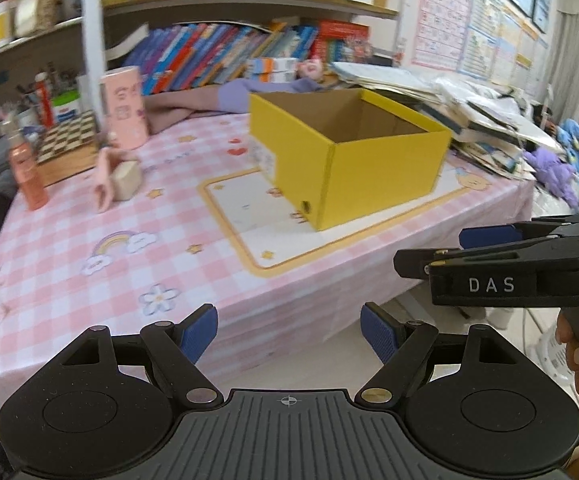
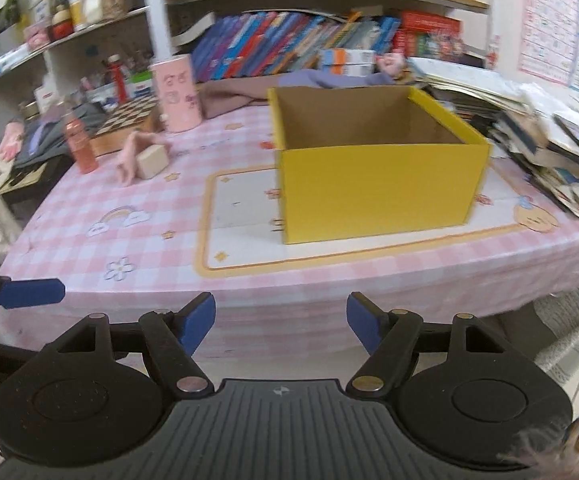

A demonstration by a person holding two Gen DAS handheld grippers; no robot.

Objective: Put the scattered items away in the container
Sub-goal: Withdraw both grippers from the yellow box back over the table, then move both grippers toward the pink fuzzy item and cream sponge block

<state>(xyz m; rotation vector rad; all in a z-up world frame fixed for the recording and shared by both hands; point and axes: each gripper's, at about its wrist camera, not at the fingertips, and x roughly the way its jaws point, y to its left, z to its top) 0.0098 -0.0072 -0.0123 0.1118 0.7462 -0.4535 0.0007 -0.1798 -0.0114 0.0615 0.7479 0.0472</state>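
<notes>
An open yellow box (image 1: pixel 377 172) stands on the pink checked tablecloth (image 1: pixel 89 248); it also shows in the right wrist view (image 2: pixel 381 192), and its inside looks empty. A beige block (image 1: pixel 126 180) with a pink piece (image 1: pixel 103 184) lies at the left; both show in the right wrist view (image 2: pixel 152 162) (image 2: pixel 129 160). An orange bottle (image 1: pixel 29 176) (image 2: pixel 81 148) and a pink cylinder (image 1: pixel 125 108) (image 2: pixel 177 94) stand nearby. My left gripper (image 1: pixel 289 332) is open and empty before the table edge. My right gripper (image 2: pixel 281 324) is open and empty, also seen from the side (image 1: pixel 469 252).
A chessboard (image 1: pixel 69 140) sits at the far left. Stacked papers and books (image 1: pixel 469 112) crowd the right side. Shelves with books (image 1: pixel 229 52) stand behind the table. A beige mat (image 2: pixel 241 216) lies under the box.
</notes>
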